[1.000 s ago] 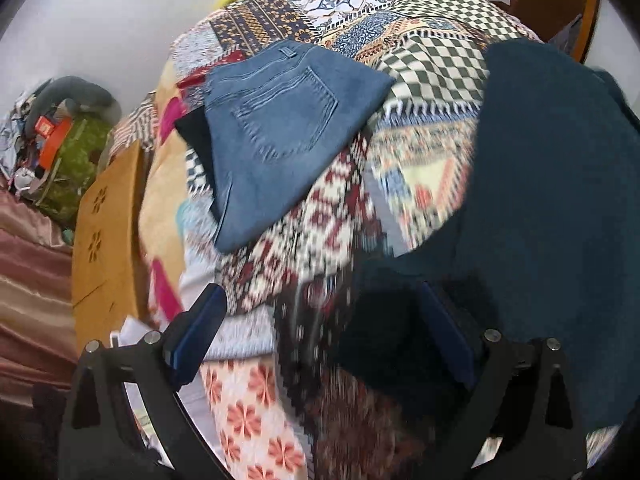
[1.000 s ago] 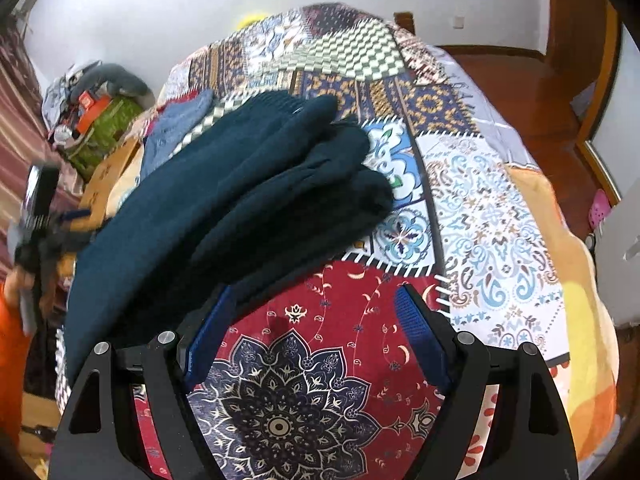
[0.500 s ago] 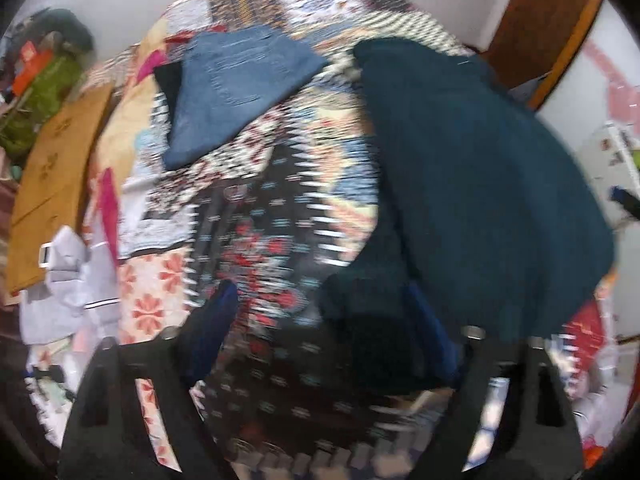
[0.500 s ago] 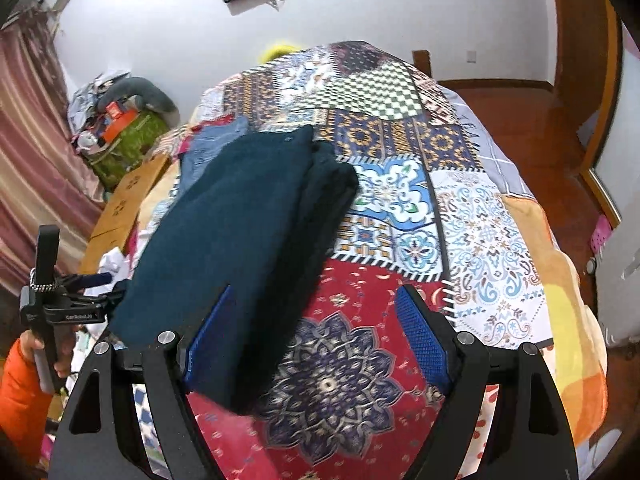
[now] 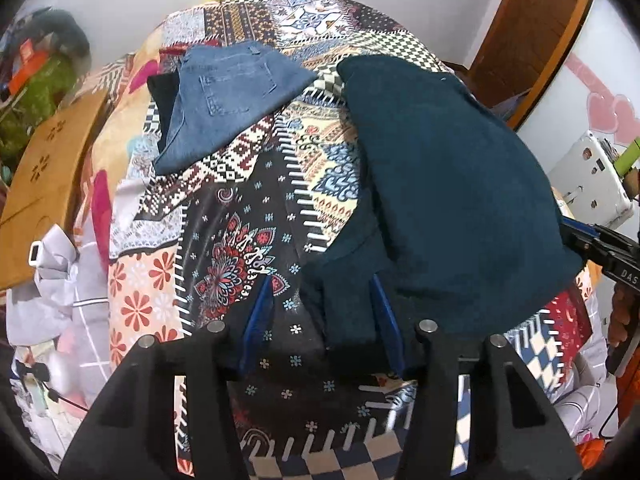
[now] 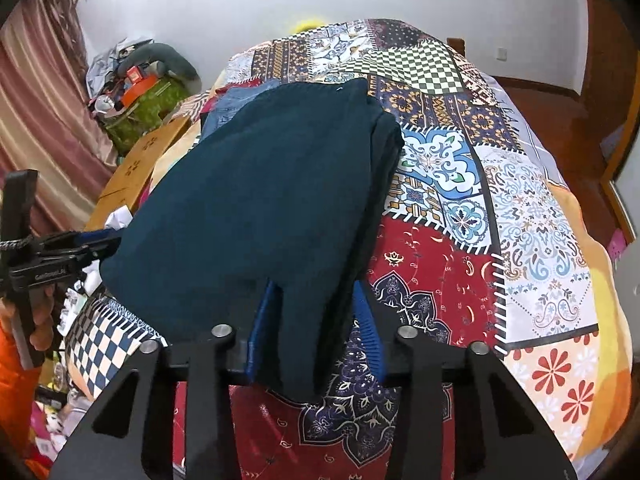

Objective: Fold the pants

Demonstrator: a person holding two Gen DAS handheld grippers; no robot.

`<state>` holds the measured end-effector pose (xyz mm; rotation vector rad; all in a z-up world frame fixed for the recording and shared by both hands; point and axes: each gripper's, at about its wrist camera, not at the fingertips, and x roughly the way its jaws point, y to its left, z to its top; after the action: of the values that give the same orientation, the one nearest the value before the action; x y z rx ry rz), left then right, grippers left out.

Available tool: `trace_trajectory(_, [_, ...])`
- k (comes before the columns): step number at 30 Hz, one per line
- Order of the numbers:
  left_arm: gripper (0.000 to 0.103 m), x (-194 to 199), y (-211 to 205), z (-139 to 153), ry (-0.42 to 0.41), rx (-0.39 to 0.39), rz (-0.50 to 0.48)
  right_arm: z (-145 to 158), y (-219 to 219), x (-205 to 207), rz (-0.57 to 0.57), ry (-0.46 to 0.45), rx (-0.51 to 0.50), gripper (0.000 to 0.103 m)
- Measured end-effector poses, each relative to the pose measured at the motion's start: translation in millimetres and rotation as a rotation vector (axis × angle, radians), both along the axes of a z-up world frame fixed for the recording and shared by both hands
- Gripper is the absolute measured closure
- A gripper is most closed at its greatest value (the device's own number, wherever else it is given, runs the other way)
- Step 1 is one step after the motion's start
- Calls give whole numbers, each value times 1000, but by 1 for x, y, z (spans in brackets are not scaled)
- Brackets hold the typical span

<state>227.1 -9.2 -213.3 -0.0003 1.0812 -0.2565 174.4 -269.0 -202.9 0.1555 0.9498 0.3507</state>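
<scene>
left gripper (image 5: pixel 320 316): jaws just narrowed; pants (image 5: pixel 452 184) corner between, grip unclear
right gripper (image 6: pixel 316 320): just clamped on pants hem
meaning: next fold can be lifted

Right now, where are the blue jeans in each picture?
Left wrist view: the blue jeans lie folded at upper left, apart from the dark teal pants.
Right wrist view: only a strip of the jeans peeks out behind the teal pants, upper left of centre.
Shared landmark: the wooden board at the bed's edge.
</scene>
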Motion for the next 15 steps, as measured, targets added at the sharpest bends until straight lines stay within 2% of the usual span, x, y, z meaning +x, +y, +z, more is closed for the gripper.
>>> trace_trajectory(2, [51, 1, -1, 0, -5, 6, 4, 1, 1, -2, -1, -3, -13, 75])
trace_trajectory(7, [52, 11, -2, 13, -29, 41, -7, 9, -1, 0, 9, 18, -21, 75])
trace_trajectory(9, [52, 17, -3, 21, -59, 73, -4, 14, -4, 5, -6, 21, -32, 74])
trace_trajectory(11, [49, 30, -3, 31, -76, 70, 2, 20, -7, 11, -23, 10, -45, 70])
trace_trajectory(13, [36, 47, -4, 38, -77, 57, 9, 28, -12, 23, -37, -11, -37, 63])
trace_trajectory(15, [28, 63, -8, 44, -96, 54, 7, 33, -15, 35, -48, -36, -32, 53])
